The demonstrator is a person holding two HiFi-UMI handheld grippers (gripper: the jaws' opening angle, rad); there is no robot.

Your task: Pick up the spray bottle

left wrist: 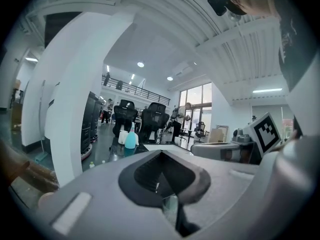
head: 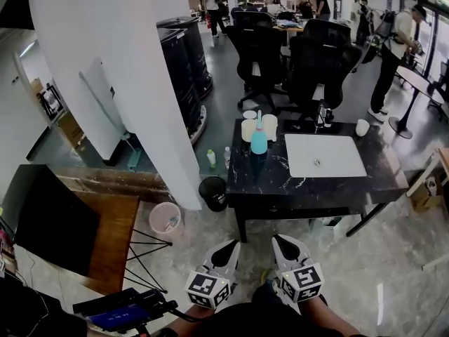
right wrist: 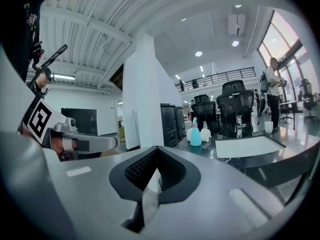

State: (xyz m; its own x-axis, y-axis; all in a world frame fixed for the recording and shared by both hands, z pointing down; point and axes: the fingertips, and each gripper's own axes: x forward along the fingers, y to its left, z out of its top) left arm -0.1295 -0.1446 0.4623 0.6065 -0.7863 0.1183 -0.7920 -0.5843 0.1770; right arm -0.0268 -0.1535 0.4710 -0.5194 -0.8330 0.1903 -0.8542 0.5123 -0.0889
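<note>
- The spray bottle (head: 259, 141) is light blue. It stands upright on the black table (head: 280, 188), near the far left corner.
- Some white round things (head: 270, 126) stand just behind the bottle, very close to it.
- A flat white mat (head: 324, 156) lies on the table to the right of the bottle, a bit apart from it.
- A white cup (head: 362, 127) stands at the far right edge of the table, well apart from the bottle.
- The left gripper (head: 229, 250) is held low, close to the person's body. Its jaws are closed together and nothing is between them.
- The right gripper (head: 282, 243) is just beside it, also low. Its jaws are closed together too and hold nothing.
- Both grippers point toward the table. They are well apart from the bottle, with shiny gray floor in between.
- In the left gripper view the bottle (left wrist: 130, 140) looks small and far away. In the right gripper view it (right wrist: 195, 134) is far away too.
- A black bin (head: 212, 192) sits on the floor by the left table leg, and a pink bin (head: 166, 221) sits farther left.
- Two small bottles (head: 211, 158) stand on the floor by the big white pillar (head: 119, 62).
- Black chairs (head: 319, 58) stand behind the table.
- A person (head: 393, 55) stands far back on the right.
</note>
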